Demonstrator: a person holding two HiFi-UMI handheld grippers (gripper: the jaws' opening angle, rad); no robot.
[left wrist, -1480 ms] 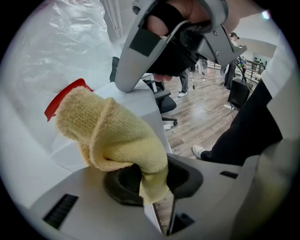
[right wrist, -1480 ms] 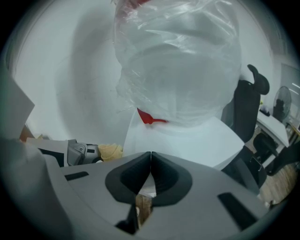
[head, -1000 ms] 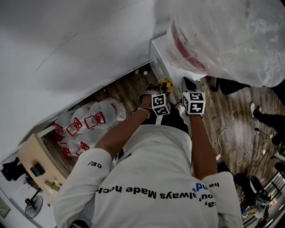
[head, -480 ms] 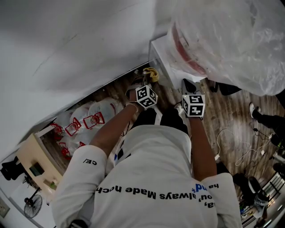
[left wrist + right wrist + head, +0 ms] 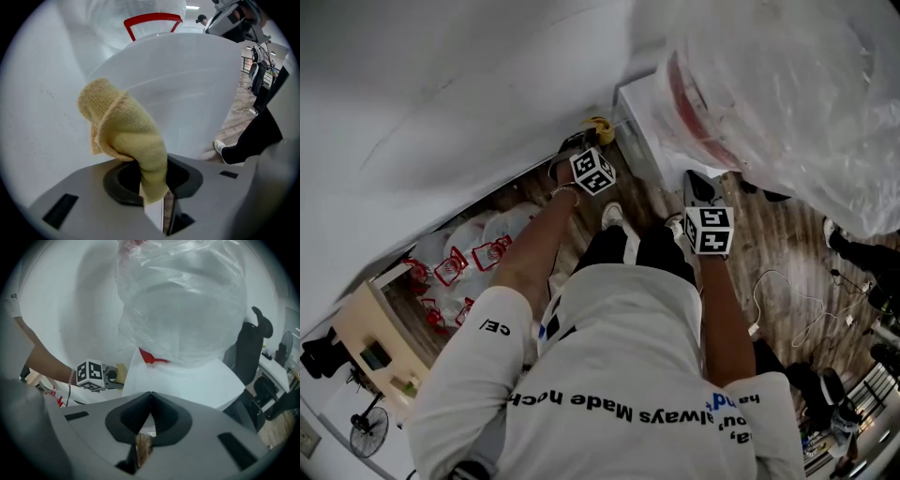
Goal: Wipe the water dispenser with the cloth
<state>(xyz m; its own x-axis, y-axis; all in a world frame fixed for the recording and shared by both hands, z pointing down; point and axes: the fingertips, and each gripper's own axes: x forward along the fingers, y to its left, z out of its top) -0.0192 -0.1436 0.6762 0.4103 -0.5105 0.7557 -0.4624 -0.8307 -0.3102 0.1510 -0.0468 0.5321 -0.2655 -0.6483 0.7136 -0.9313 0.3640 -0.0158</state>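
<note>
Cloth, yellow, knitted, soft (image 5: 124, 133): bunched and clamped between the jaws of the left hand-held gripper (image 5: 152, 190), with its loose fold rising toward a side panel of the dispenser. Whether it touches the panel cannot be told.

Water dispenser, white, box-bodied (image 5: 187, 89): stands on the wood-grain floor (image 5: 787, 244) close against the white wall (image 5: 441, 94). It carries a large bottle wrapped in clear plastic film (image 5: 787, 84).

Right hand-held gripper (image 5: 150, 397): jaws together, nothing between them, held in front of the dispenser, apparently idle.

Step in hand, as judged: wiping the dispenser's wall-side face.

Handling advice: press the folded bulk of the cloth flat to the panel, not its edge. Stroke in overlapping passes. Grip firmly so the cloth does not slip out. Steer clear of the plastic film, which could snag.
</note>
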